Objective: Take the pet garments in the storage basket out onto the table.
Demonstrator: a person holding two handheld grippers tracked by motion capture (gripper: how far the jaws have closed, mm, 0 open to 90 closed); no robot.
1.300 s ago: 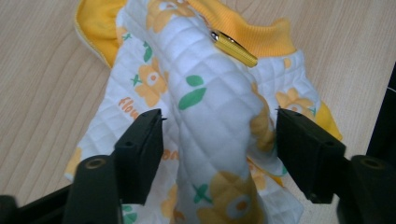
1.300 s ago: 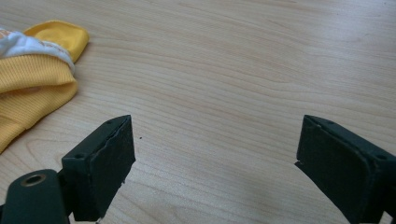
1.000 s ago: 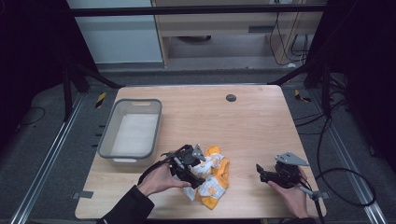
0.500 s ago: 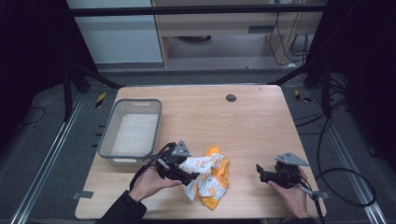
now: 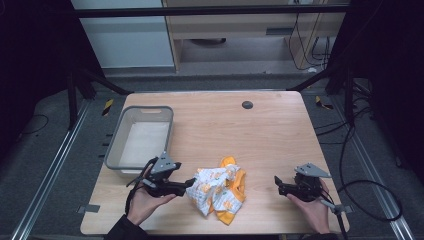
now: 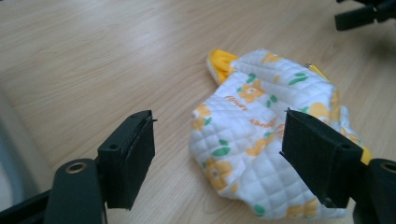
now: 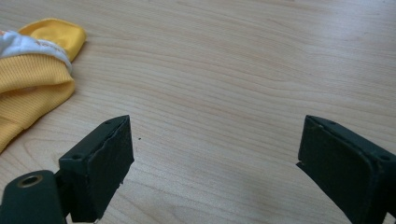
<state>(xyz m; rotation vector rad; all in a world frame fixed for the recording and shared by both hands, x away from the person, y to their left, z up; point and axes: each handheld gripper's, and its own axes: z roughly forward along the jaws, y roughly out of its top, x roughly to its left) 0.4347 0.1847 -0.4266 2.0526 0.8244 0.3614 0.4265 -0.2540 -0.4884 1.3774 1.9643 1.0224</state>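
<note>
A crumpled quilted garment (image 5: 219, 189), white with orange flowers and yellow trim, lies near the front middle of the wooden table (image 5: 235, 135). My left gripper (image 5: 185, 186) is just left of it, open, its tips close to the cloth's edge. In the left gripper view the garment (image 6: 271, 140) lies ahead between the spread jaws, and the gripper (image 6: 233, 154) holds nothing. My right gripper (image 5: 278, 185) rests open at the front right, well apart from the cloth. In the right gripper view its jaws stand wide over bare wood (image 7: 224, 93), with the garment's yellow rib (image 7: 32, 79) at the far left.
A grey plastic bin (image 5: 141, 136) stands at the table's left side, just behind my left hand. A small dark round hole (image 5: 247, 104) marks the far middle of the table. Cables trail on the floor to the right.
My left gripper has let go of the garment and drawn back to the left, now open. The cloth has settled on the table. The right gripper has stayed put.
</note>
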